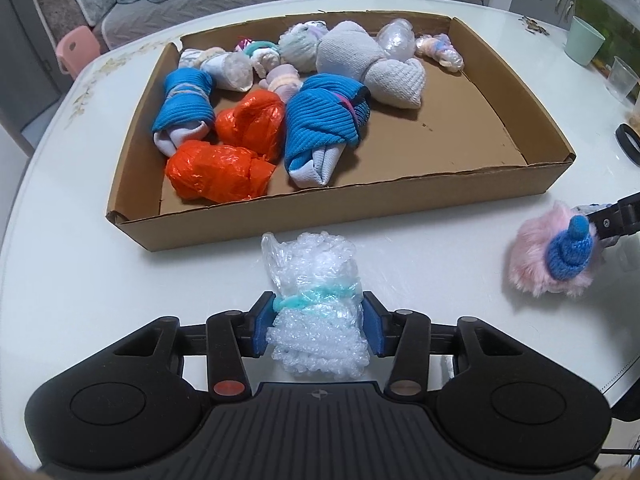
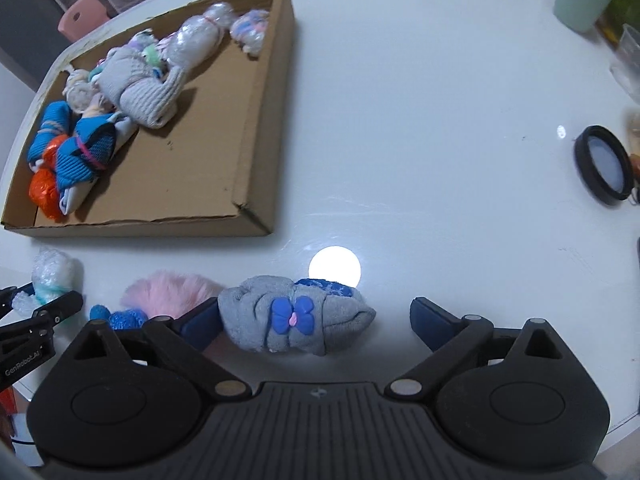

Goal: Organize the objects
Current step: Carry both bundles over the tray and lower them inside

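Left wrist view: the left gripper has its blue pads pressed on both sides of a bubble-wrap bundle tied with a teal band, so the jaws are clamped on it. The bundle lies on the white surface just in front of the cardboard box, which already holds rolled socks, orange bags and other wrapped bundles. A pink fluffy ball with a blue knitted piece lies off to the right, near the other gripper's finger.

Right wrist view: the right gripper stands wide, holding nothing. A grey sock roll with a blue bow lies between the jaws, nearer the left pad, with a clear gap to the right one. The box is up and to the left.

Risks: bubble wrap is soft and slick, so the bundle could squeeze out of the grip or snag on the box's near wall when lifted. The sock sits off-centre, so closing could push it sideways instead of gripping it. The fluffy ball crowds the left pad and could get caught too.
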Action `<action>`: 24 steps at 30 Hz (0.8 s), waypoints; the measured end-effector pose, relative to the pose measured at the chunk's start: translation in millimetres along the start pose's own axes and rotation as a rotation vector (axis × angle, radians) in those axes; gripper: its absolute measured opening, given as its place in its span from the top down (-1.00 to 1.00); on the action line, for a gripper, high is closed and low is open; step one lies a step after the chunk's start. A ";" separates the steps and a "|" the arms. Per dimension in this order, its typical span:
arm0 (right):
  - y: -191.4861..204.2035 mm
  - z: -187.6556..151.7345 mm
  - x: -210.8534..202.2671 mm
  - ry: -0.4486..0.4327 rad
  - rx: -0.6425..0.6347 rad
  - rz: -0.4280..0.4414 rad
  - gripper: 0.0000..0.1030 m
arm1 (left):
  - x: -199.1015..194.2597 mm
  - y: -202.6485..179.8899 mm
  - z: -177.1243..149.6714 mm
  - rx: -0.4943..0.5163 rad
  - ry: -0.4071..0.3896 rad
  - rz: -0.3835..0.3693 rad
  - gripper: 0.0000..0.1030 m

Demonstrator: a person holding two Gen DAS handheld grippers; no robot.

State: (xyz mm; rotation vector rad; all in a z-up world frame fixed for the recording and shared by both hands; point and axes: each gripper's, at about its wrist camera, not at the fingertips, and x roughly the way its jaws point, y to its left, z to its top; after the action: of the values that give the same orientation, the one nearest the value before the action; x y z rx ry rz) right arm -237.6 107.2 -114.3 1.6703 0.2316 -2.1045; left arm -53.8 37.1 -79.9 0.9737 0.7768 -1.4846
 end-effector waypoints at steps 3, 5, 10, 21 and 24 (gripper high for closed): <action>-11.5 -3.3 -3.5 -0.016 0.035 0.012 -0.80 | 0.9 2.3 0.5 -0.010 0.001 0.011 -0.24; -26.8 -4.2 -6.7 -0.026 0.098 0.047 -0.81 | 1.9 3.3 1.1 -0.018 0.001 0.012 -0.30; -53.4 -9.4 -3.1 -0.018 0.173 0.072 -0.55 | 2.9 -1.5 1.9 -0.004 0.000 0.001 -0.32; -58.5 -22.4 2.2 -0.053 0.049 0.005 -0.22 | 1.2 -3.1 0.3 -0.007 0.005 -0.042 0.14; -67.4 -25.2 -2.5 -0.062 0.052 0.012 -0.21 | -0.4 0.1 0.2 -0.006 0.029 -0.029 0.14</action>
State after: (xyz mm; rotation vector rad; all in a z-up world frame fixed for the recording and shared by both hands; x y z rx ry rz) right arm -244.4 177.6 -127.7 1.6281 0.1485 -2.1676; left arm -53.8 37.0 -79.5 0.9853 0.8191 -1.4949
